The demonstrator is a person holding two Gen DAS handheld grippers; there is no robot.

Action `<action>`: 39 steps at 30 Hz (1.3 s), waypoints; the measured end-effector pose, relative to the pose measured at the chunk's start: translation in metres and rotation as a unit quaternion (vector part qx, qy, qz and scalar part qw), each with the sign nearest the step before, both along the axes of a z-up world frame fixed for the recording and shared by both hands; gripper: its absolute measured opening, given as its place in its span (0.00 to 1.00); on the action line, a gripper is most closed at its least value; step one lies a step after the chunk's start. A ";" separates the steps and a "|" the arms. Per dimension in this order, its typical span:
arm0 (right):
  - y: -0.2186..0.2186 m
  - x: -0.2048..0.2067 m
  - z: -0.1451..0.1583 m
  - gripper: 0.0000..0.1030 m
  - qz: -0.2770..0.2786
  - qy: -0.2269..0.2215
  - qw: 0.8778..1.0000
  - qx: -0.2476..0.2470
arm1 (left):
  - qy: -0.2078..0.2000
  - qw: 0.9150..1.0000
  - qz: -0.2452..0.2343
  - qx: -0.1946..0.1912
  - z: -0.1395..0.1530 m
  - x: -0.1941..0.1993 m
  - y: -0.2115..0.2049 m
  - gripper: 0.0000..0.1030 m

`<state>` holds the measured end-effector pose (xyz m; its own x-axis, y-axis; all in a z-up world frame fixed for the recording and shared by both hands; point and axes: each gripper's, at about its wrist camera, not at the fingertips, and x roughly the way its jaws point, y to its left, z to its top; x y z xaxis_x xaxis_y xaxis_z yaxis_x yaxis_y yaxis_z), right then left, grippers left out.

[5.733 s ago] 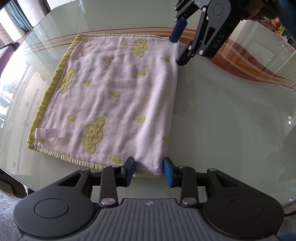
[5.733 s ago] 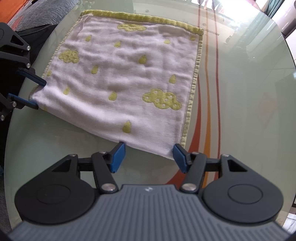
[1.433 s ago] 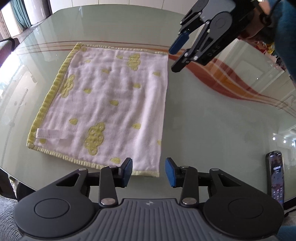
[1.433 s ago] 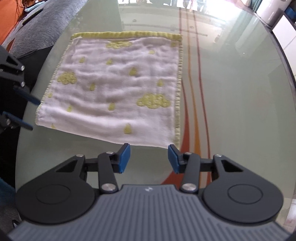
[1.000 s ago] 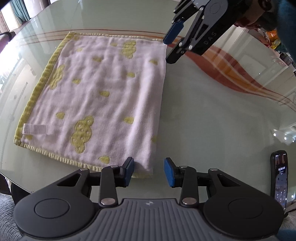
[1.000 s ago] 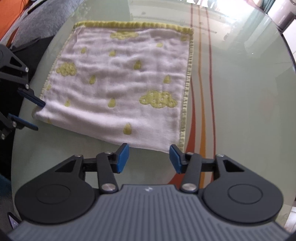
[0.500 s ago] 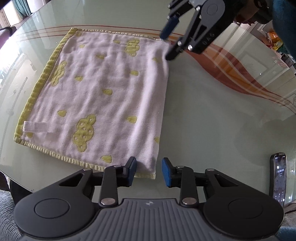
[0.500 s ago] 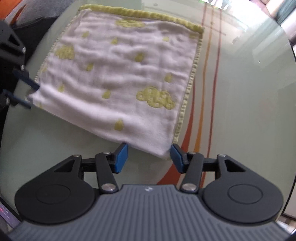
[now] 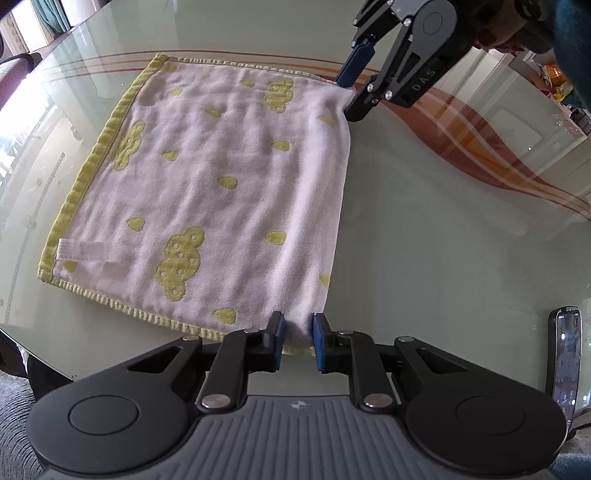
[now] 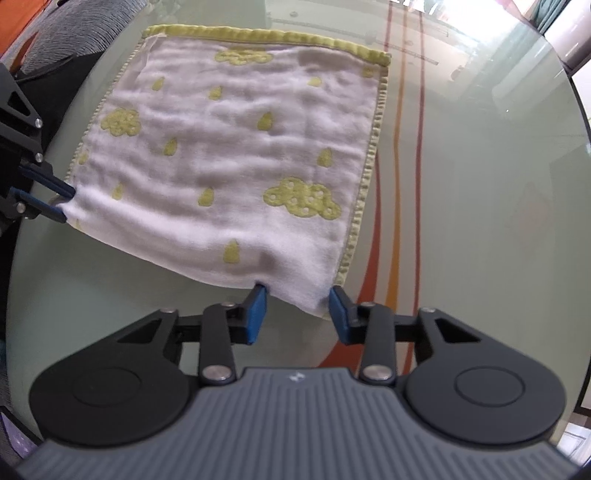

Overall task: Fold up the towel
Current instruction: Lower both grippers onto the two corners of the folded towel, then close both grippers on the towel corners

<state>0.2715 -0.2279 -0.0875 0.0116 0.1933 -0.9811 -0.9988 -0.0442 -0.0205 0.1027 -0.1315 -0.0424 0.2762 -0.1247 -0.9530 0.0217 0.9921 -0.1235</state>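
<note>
A pale pink towel [image 9: 221,192] with yellow clouds and a yellow border lies flat on the glass table [image 9: 443,221], folded once with its fold edge on the right. My left gripper [image 9: 298,341] is closing on the near fold corner, its blue pads pinching the cloth. My right gripper [image 10: 297,312] is open around the far fold corner, which lies between its fingers. In the left wrist view the right gripper [image 9: 354,94] touches the towel's far right corner. In the right wrist view the towel [image 10: 240,177] fills the middle and the left gripper [image 10: 55,205] grips its left corner.
A dark phone [image 9: 563,354] lies at the table's near right edge. Red and orange stripes [image 9: 480,140] run under the glass to the right of the towel. A grey sofa [image 10: 59,33] stands beyond the table's edge.
Both grippers have moved in onto the fold-edge corners. The left gripper has narrowed onto its corner. The right gripper has reached the far corner with its fingers still apart.
</note>
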 end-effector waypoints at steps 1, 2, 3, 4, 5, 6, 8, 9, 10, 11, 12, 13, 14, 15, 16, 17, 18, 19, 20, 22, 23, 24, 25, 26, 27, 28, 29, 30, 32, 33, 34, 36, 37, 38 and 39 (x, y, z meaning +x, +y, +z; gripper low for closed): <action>-0.001 -0.001 0.000 0.22 -0.001 0.003 1.000 0.000 | 0.001 1.000 0.000 -0.002 0.000 -0.001 0.001 0.14; -0.003 -0.001 0.000 0.22 0.000 0.004 1.000 0.000 | 0.003 1.000 0.000 -0.004 0.001 -0.002 0.002 0.13; -0.004 -0.002 0.000 0.22 -0.001 0.005 1.000 0.001 | 0.005 1.000 0.000 -0.007 0.001 -0.004 0.003 0.12; -0.005 -0.003 0.001 0.22 -0.001 0.006 1.000 0.002 | 0.006 1.000 0.000 -0.010 0.001 -0.005 0.004 0.11; -0.005 -0.004 0.002 0.22 -0.002 0.006 1.000 0.002 | 0.008 1.000 0.000 -0.012 0.002 -0.007 0.005 0.11; -0.005 -0.004 0.003 0.20 -0.002 0.007 1.000 0.003 | 0.009 1.000 0.001 -0.013 0.001 -0.006 0.008 0.10; -0.006 -0.004 0.004 0.19 -0.002 0.008 1.000 0.003 | 0.010 1.000 0.001 -0.015 0.001 -0.008 0.011 0.10; -0.006 -0.005 0.005 0.18 -0.002 0.008 1.000 0.002 | 0.010 1.000 0.001 -0.016 0.001 -0.009 0.013 0.10; -0.006 -0.006 0.005 0.18 -0.001 0.007 1.000 0.000 | 0.010 1.000 0.001 -0.017 0.002 -0.010 0.014 0.09; -0.006 -0.007 0.005 0.17 0.000 0.006 1.000 -0.002 | 0.010 1.000 0.000 -0.018 0.003 -0.011 0.015 0.09; -0.006 -0.008 0.005 0.17 0.001 0.002 1.000 -0.005 | 0.010 1.000 0.000 -0.018 0.004 -0.012 0.017 0.09; -0.004 -0.010 0.005 0.17 0.002 -0.003 1.000 -0.007 | 0.010 1.000 -0.001 -0.018 0.005 -0.013 0.018 0.09; -0.003 -0.013 0.004 0.17 0.005 -0.011 1.000 -0.008 | 0.011 1.000 -0.001 -0.019 0.005 -0.013 0.020 0.09; -0.005 -0.014 0.002 0.17 0.009 -0.023 1.000 -0.008 | 0.011 1.000 0.000 -0.019 0.006 -0.013 0.021 0.09; -0.006 -0.015 0.001 0.17 0.013 -0.030 0.999 -0.006 | 0.012 1.000 0.001 -0.020 0.005 -0.013 0.024 0.09; -0.006 -0.017 0.001 0.18 0.018 -0.034 0.999 -0.005 | 0.013 1.000 0.003 -0.022 0.005 -0.011 0.024 0.09; -0.007 -0.019 0.001 0.18 0.023 -0.036 0.999 -0.004 | 0.013 1.000 0.003 -0.022 0.005 -0.011 0.023 0.09; -0.007 -0.021 0.001 0.19 0.030 -0.038 0.999 -0.004 | 0.012 1.000 0.002 -0.022 0.005 -0.011 0.023 0.10; -0.006 -0.023 0.000 0.23 0.036 -0.040 0.999 -0.004 | 0.011 1.000 0.001 -0.022 0.006 -0.011 0.023 0.11; -0.005 -0.027 -0.001 0.26 0.048 -0.046 0.998 -0.005 | 0.011 1.000 -0.001 -0.022 0.005 -0.011 0.022 0.13; -0.003 -0.028 -0.002 0.26 0.051 -0.048 0.997 -0.005 | 0.011 1.000 0.000 -0.023 0.004 -0.011 0.023 0.13; -0.002 -0.028 -0.004 0.26 0.055 -0.051 0.997 -0.004 | 0.011 1.000 0.000 -0.024 0.005 -0.010 0.023 0.13; -0.001 -0.028 -0.004 0.26 0.056 -0.054 0.997 -0.002 | 0.011 1.000 0.001 -0.025 0.006 -0.011 0.023 0.13; 0.000 -0.028 -0.005 0.26 0.058 -0.055 0.997 0.001 | 0.012 1.000 0.002 -0.026 0.006 -0.012 0.023 0.13; 0.002 -0.028 -0.005 0.26 0.062 -0.058 0.996 0.003 | 0.012 1.000 0.002 -0.026 0.006 -0.012 0.023 0.13; 0.003 -0.029 -0.006 0.27 0.065 -0.061 0.996 0.004 | 0.013 1.000 0.002 -0.027 0.007 -0.013 0.023 0.14; 0.004 -0.029 -0.006 0.28 0.068 -0.062 0.996 0.006 | 0.014 0.999 0.002 -0.029 0.008 -0.015 0.023 0.15; 0.005 -0.029 -0.006 0.28 0.070 -0.062 0.996 0.007 | 0.014 0.999 0.001 -0.029 0.008 -0.015 0.023 0.15; 0.006 -0.027 -0.006 0.28 0.069 -0.057 0.996 0.008 | 0.013 0.999 0.000 -0.030 0.008 -0.017 0.023 0.16; 0.006 -0.025 -0.006 0.26 0.066 -0.052 0.996 0.008 | 0.013 0.999 -0.001 -0.031 0.009 -0.017 0.023 0.16; 0.006 -0.025 -0.006 0.23 0.064 -0.049 0.997 0.008 | 0.013 0.999 -0.003 -0.032 0.009 -0.018 0.023 0.17; 0.007 -0.024 -0.006 0.16 0.051 -0.033 0.998 0.005 | 0.012 0.999 -0.007 -0.031 0.008 -0.017 0.021 0.19; 0.008 -0.023 -0.006 0.16 0.043 -0.030 0.999 0.004 | 0.011 0.999 -0.010 -0.030 0.008 -0.018 0.020 0.19; 0.009 -0.022 -0.007 0.16 0.037 -0.027 0.999 0.003 | 0.010 0.999 -0.013 -0.029 0.009 -0.019 0.019 0.20; 0.009 -0.022 -0.007 0.16 0.036 -0.027 0.999 0.002 | 0.010 0.999 -0.014 -0.027 0.009 -0.019 0.018 0.19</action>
<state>0.2496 -0.2186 -0.0945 0.0510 0.1992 -0.9786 -0.9905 -0.1154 -0.0751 0.0835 -0.1134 -0.0334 0.2536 -0.1844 -0.9496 0.0474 0.9829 -0.1782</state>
